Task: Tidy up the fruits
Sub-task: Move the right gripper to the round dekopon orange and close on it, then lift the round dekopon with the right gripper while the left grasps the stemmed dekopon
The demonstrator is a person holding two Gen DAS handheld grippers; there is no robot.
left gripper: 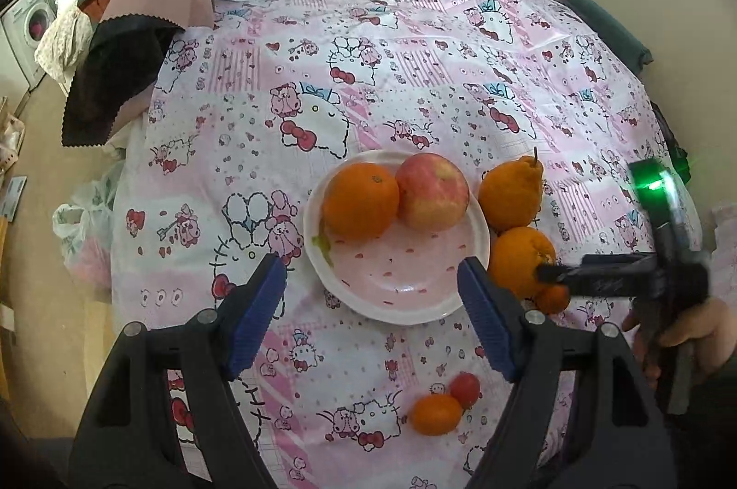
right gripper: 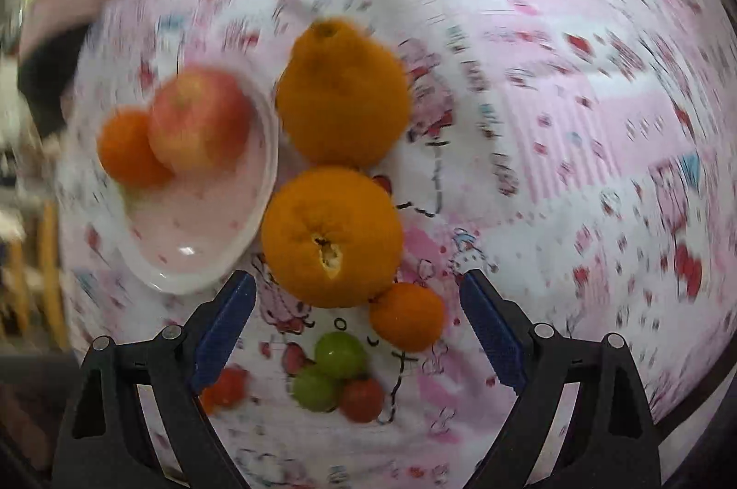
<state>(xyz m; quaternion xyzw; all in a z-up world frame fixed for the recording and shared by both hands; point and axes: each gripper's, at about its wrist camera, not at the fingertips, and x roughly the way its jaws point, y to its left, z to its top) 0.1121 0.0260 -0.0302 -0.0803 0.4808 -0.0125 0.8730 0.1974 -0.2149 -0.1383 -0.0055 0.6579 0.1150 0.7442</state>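
Right wrist view: mid-reach toward the big orange beside the plate, fingers wide, empty. Left gripper also wide. Next up: straddle, squeeze, lift onto plate.

Glossy plate, shiny printed cloth, matt black grippers.

The plate is looking like glazed ceramic, smooth and glossy, and is giving a bright reflection in the right wrist view. The tablecloth is showing a slight plastic-like sheen with its pink cartoon print. The apple is appearing smooth and a little shiny, while the big oranges are showing rough, pitted, matt skin. The left gripper and the right gripper are looking like matt black plastic, with ribbed blue pads and small metal pins.
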